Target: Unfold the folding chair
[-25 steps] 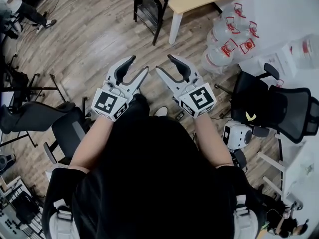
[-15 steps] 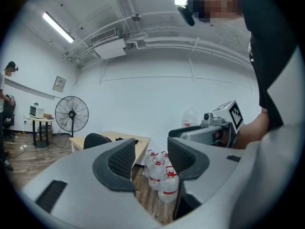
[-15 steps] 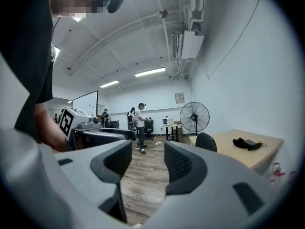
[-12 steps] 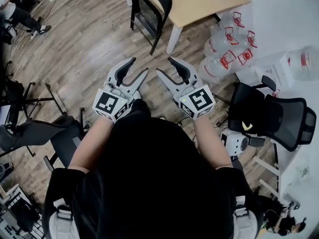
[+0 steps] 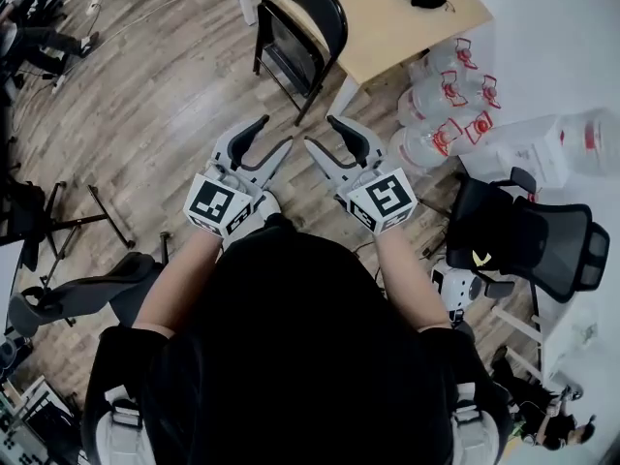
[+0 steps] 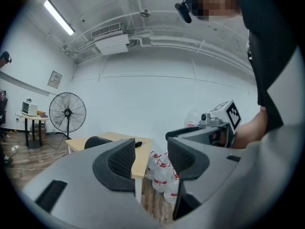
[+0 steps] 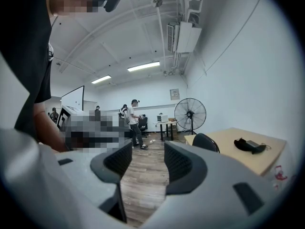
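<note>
A black folding chair [image 5: 300, 37] stands against the near side of a wooden table [image 5: 373, 37], ahead of me across bare floor. Its rounded back shows in the left gripper view [image 6: 97, 141] and the right gripper view [image 7: 206, 142]. My left gripper [image 5: 273, 134] and right gripper [image 5: 322, 132] are held side by side in front of my body, pointing at the chair and well short of it. Both stand open with nothing between the jaws [image 6: 151, 159] [image 7: 148, 159]. The right gripper [image 6: 209, 130] also shows in the left gripper view.
Several water jugs [image 5: 436, 105] stand right of the table. A black office chair [image 5: 523, 231] and a small white device [image 5: 455, 284] sit at my right, another chair [image 5: 87, 294] and a tripod stand [image 5: 87, 211] at my left. A fan [image 7: 189, 114] and people [image 7: 133, 123] are farther off.
I have walked forward with both grippers held together. The chair and table have come further into the head view and nearer. The jaws have kept the same gap.
</note>
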`<action>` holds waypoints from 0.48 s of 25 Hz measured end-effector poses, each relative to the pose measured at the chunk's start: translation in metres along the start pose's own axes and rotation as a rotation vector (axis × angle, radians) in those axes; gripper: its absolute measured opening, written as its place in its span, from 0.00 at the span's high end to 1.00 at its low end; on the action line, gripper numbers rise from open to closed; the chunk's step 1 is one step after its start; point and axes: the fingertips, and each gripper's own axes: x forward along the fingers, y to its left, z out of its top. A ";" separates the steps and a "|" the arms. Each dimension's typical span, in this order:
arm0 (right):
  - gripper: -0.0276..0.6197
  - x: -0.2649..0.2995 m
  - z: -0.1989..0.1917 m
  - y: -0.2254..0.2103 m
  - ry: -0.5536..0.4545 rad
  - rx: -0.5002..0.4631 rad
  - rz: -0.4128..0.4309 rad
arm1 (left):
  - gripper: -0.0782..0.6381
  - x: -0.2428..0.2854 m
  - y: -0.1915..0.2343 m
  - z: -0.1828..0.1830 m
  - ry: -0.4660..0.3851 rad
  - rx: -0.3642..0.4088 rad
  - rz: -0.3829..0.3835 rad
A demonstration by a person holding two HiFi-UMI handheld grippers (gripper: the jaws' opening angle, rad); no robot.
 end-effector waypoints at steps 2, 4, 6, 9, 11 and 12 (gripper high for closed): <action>0.63 0.020 0.003 -0.005 0.006 0.002 -0.010 | 0.60 0.004 0.020 0.000 0.001 -0.007 -0.010; 0.63 0.038 0.005 -0.009 0.011 0.004 -0.020 | 0.60 0.006 0.040 0.000 0.004 -0.016 -0.018; 0.63 0.052 0.005 -0.012 0.016 0.006 -0.031 | 0.60 0.007 0.055 -0.001 0.005 -0.025 -0.027; 0.63 0.070 0.006 -0.017 0.023 0.008 -0.046 | 0.60 0.011 0.074 -0.002 0.007 -0.035 -0.041; 0.63 0.079 0.005 -0.022 0.030 0.009 -0.052 | 0.60 0.015 0.086 -0.002 0.008 -0.041 -0.043; 0.63 0.082 0.005 -0.025 0.034 0.009 -0.053 | 0.60 0.017 0.090 -0.002 0.009 -0.045 -0.041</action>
